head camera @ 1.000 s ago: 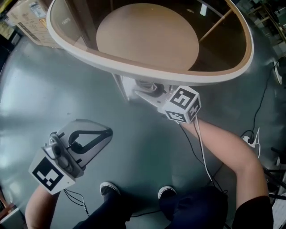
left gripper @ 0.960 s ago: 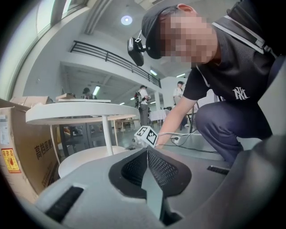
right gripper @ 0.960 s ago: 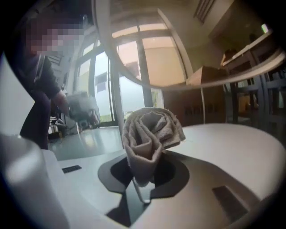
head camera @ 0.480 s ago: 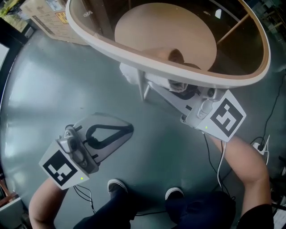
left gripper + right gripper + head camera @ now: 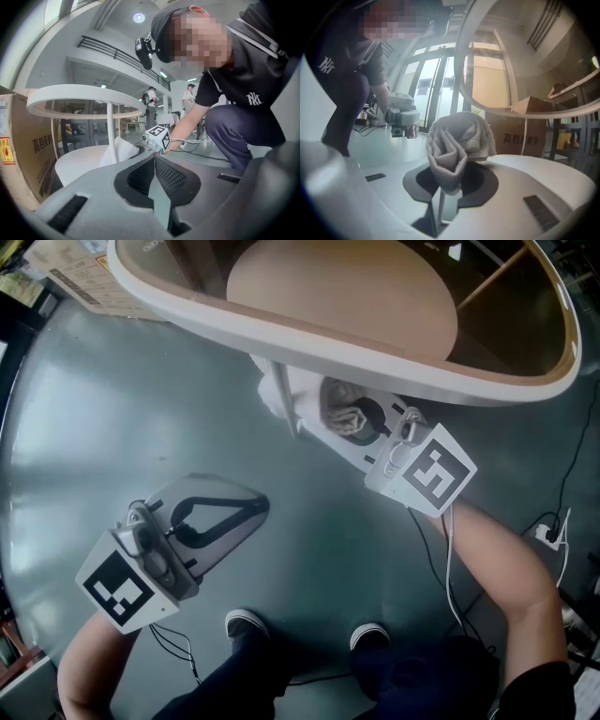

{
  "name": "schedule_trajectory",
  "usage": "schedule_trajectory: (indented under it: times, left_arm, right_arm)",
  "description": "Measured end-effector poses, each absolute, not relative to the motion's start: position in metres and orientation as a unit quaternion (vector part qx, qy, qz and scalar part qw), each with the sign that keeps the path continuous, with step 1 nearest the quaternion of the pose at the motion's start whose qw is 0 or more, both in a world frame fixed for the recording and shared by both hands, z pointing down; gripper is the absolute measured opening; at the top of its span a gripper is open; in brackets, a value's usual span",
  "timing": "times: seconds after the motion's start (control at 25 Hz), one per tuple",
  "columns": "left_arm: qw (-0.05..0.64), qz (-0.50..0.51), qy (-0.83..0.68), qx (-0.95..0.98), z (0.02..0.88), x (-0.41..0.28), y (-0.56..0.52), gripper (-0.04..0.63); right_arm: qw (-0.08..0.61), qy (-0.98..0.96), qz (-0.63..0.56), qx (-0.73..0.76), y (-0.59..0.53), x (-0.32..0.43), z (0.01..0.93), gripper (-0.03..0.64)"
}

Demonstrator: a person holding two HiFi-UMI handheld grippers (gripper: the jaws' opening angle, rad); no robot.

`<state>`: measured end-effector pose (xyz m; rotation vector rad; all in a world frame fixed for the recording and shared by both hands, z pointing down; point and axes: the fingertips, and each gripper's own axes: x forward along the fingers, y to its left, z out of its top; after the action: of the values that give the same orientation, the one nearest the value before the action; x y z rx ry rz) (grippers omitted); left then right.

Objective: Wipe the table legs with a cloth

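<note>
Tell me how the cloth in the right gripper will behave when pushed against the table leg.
Probably floppy: the cloth bunches into soft folds where the right gripper pinches it. Likely light, as the bundle stands above the jaws without drooping. It should mould round the thin table leg, though loose folds may shift.

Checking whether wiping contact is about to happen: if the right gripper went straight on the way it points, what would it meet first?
The white table leg, just ahead of the right gripper, with the clamped cloth leading. Whether cloth and leg already touch is unclear.
</note>
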<state>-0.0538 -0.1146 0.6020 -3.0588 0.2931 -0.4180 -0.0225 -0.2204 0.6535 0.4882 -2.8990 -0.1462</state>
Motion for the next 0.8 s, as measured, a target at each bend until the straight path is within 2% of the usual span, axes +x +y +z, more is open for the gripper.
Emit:
schedule_trajectory:
  times: [0.4, 0.6, 0.8]
  left_arm:
    - [0.005, -0.143, 0.09, -0.986, 0.617, -0.06, -0.113, 0.009]
    - [0.0, -0.152, 0.096, -0.984, 0.625, -0.07, -0.112, 0.008]
    - [-0.004, -0.148, 0.094, -0.984, 0.623, -0.066, -0.108, 0.008]
  right_arm:
    - [0.173, -0.969, 0.015, 0.174, -0.225, -0.025, 0.764, 0.066]
    - [0.148, -0.967, 0.057, 0.2, -0.227, -0.028, 0.773, 0.066]
    - [0.2, -0.959, 0.054, 0.194, -0.224, -0.026, 0.797, 0.066]
